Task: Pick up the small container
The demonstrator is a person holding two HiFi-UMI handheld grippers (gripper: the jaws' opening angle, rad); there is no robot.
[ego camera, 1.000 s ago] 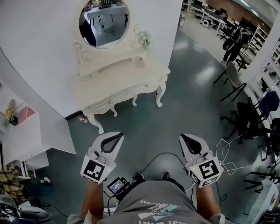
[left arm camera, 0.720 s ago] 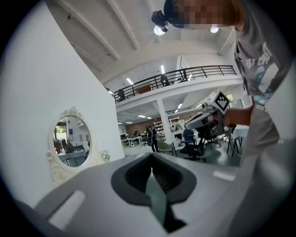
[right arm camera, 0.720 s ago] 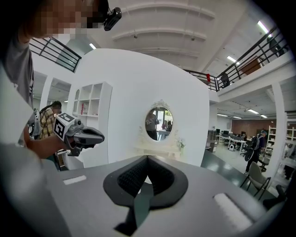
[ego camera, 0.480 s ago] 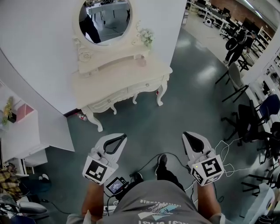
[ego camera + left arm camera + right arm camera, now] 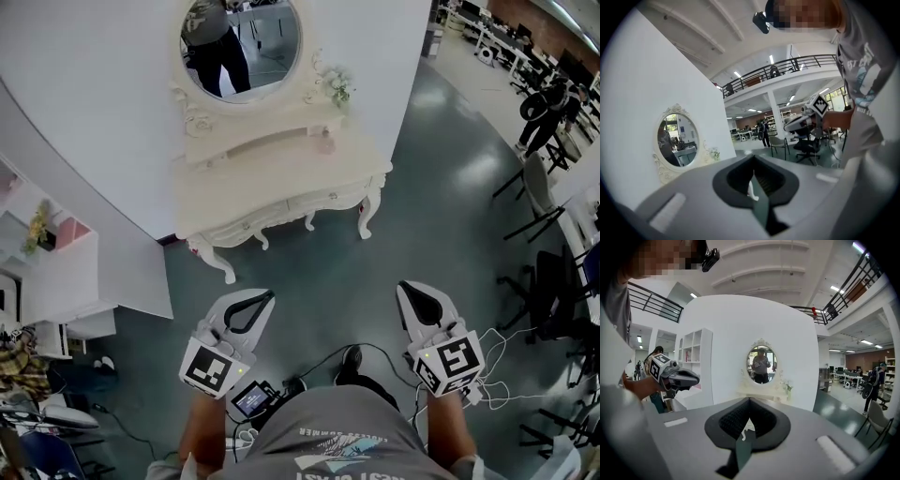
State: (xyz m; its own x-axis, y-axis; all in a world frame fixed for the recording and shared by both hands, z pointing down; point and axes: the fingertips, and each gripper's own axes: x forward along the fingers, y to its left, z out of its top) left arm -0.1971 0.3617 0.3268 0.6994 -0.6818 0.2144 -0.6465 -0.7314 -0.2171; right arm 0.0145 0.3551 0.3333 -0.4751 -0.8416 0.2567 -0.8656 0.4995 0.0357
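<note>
A white dressing table (image 5: 253, 192) with an oval mirror (image 5: 239, 42) stands against the wall ahead. On its top near the right end sits a small pinkish container (image 5: 325, 142), with a posy of flowers (image 5: 337, 84) behind it. My left gripper (image 5: 255, 298) and right gripper (image 5: 413, 289) are held low over the floor, well short of the table. Both are shut with nothing in them. The left gripper view shows its jaws (image 5: 754, 187) meeting, and the right gripper view shows the same (image 5: 746, 425). The mirror (image 5: 761, 364) lies straight ahead of the right gripper.
A white shelf unit (image 5: 56, 272) stands at the left. Office chairs (image 5: 544, 197) and floor cables (image 5: 506, 347) are at the right, and a person (image 5: 544, 108) stands far back there. Grey floor lies between me and the table.
The dressing table has shifted right and slightly nearer in the head view, and a foot has stepped forward. Both grippers stay shut and keep their place in front of the body.
</note>
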